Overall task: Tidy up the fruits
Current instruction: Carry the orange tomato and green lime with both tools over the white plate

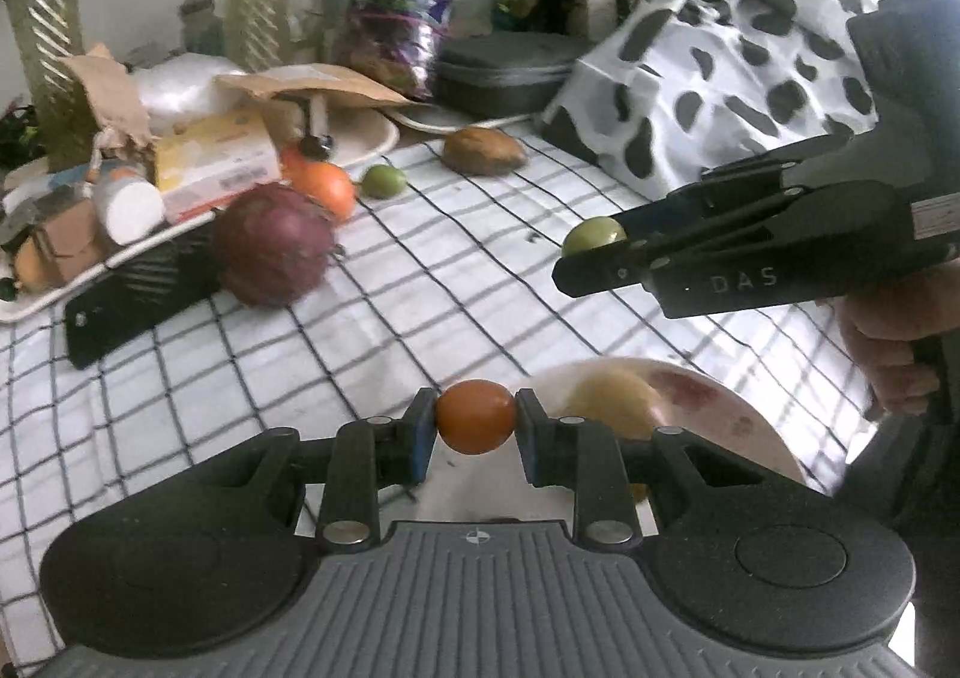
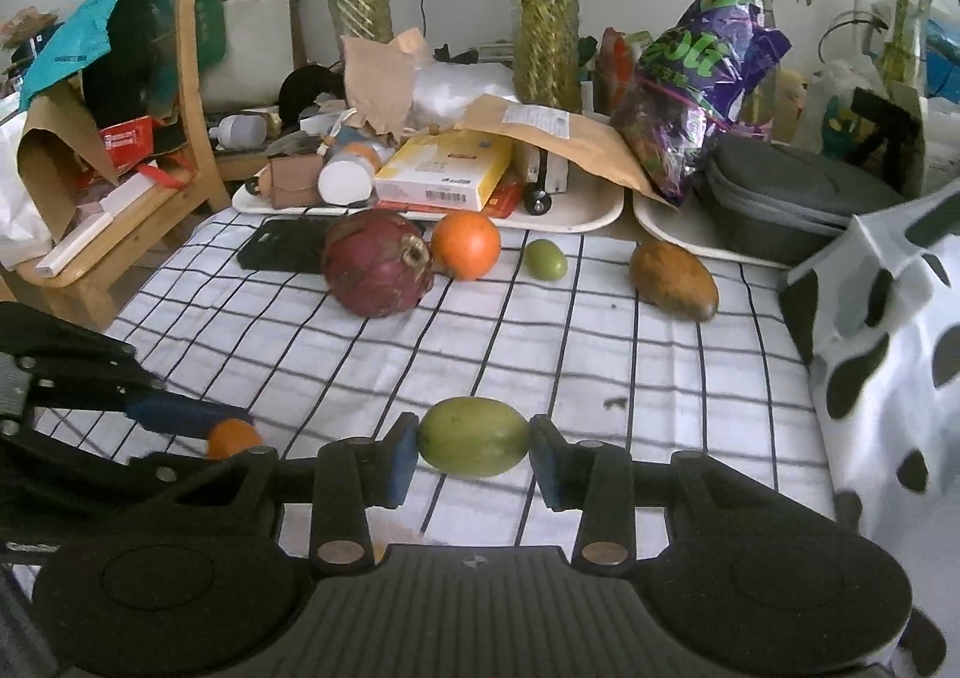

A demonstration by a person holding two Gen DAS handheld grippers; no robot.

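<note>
plate (image 1: 738, 426): yellowish fruit (image 1: 612, 402) inside | trays (image 2: 594, 213): boxes, clutter

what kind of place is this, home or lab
Most likely a lived-in home room, not a lab: a checked cloth with loose fruit, potted plants along the wall, and a wooden chair heaped with bags and clutter.

Pinching a green fruit (image 2: 473, 437) between the right gripper (image 2: 474, 459) jaws, above the checked cloth (image 2: 540, 354). Clamping a small orange fruit (image 2: 233, 437) in the left gripper (image 2: 225, 441) at lower left. Lying farther back: purple fruit (image 2: 377, 271), orange (image 2: 466, 245), small green fruit (image 2: 546, 260), brown mango (image 2: 673, 281).
</note>
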